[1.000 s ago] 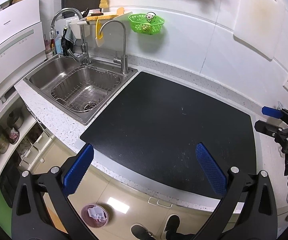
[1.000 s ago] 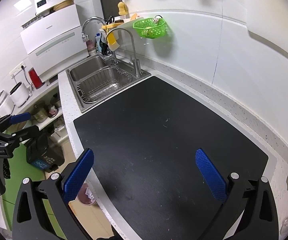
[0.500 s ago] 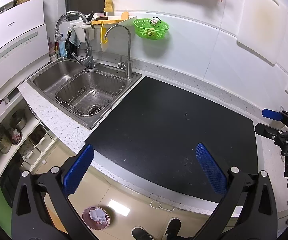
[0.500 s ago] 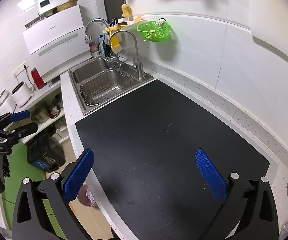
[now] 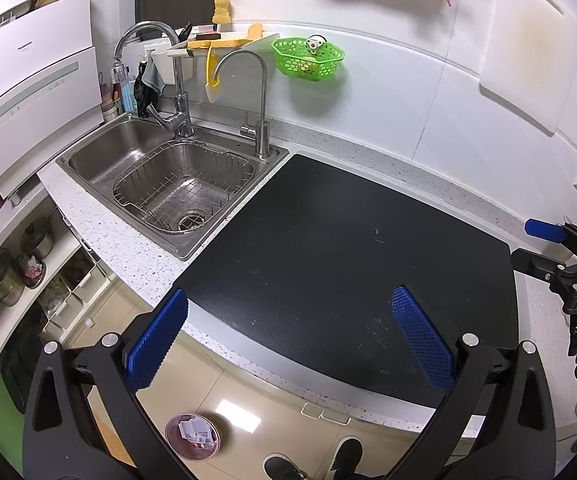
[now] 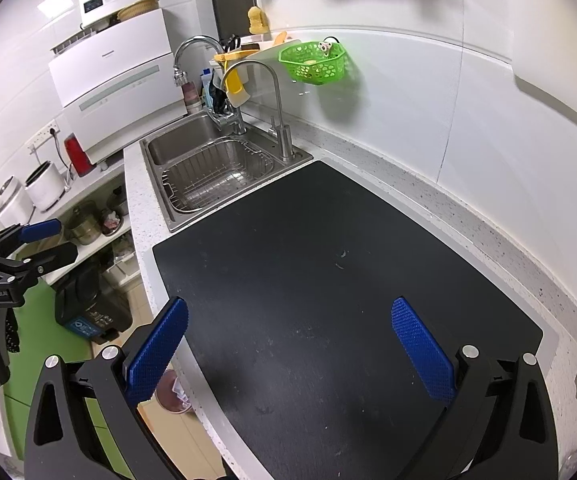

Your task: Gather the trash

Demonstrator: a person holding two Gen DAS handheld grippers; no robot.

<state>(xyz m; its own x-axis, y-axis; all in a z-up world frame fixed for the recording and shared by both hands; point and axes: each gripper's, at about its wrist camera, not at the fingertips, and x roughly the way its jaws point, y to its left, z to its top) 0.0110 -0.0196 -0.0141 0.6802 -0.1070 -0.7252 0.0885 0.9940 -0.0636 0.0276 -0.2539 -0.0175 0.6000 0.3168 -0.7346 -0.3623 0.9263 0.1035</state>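
A black mat point(image 5: 352, 264) covers the counter right of the sink; it also shows in the right wrist view point(image 6: 340, 292). No trash shows on it, only faint specks. A small pink bin point(image 5: 192, 436) with crumpled paper stands on the floor below the counter edge; part of it shows in the right wrist view point(image 6: 172, 394). My left gripper point(image 5: 288, 340) is open and empty above the mat's front edge. My right gripper point(image 6: 288, 344) is open and empty over the mat. Each gripper shows at the edge of the other's view, the right one point(image 5: 548, 248) and the left one point(image 6: 36, 244).
A steel sink point(image 5: 176, 184) with a wire basket and two taps lies left of the mat. A green basket point(image 5: 308, 58) hangs on the tiled wall. Open shelves with pots point(image 5: 16, 264) stand at the left. Shoes point(image 5: 312, 462) show on the floor.
Both grippers have pulled back and tilted up a little, so the counter scene has slid lower in both views. Both stay open and empty.
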